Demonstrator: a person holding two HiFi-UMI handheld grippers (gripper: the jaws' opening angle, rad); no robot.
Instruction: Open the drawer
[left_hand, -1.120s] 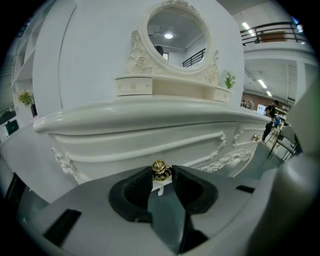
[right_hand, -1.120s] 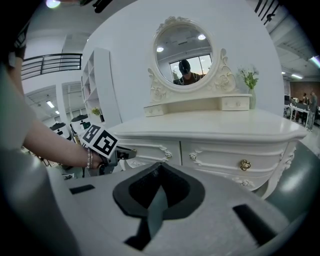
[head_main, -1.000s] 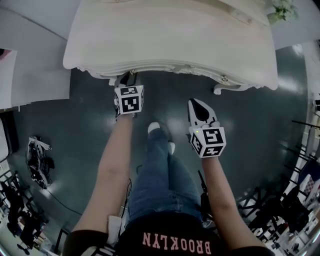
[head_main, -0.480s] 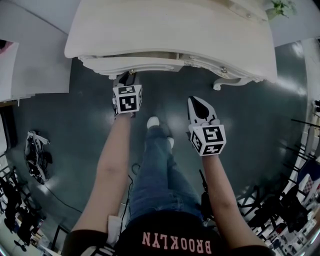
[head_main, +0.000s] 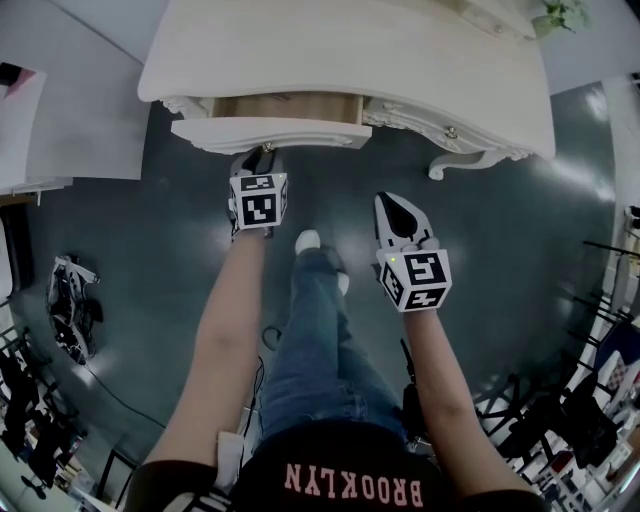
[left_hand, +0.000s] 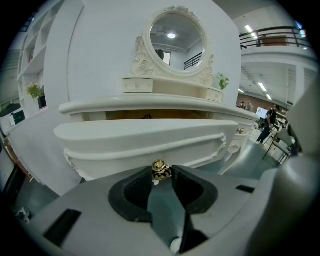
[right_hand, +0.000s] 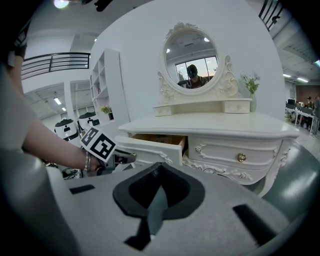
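Drawer (head_main: 270, 133), left of table (head_main: 400, 60) front: partly out, interior showing; further pull judged remaining. Left tool (left_hand: 161, 175): clamped on its gold knob (left_hand: 159, 167). Right tool (right_hand: 159, 167): jaws together, empty, clear of table.

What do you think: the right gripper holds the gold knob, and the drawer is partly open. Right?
No, the left gripper holds the gold knob, as the left gripper view shows; the drawer is partly open.
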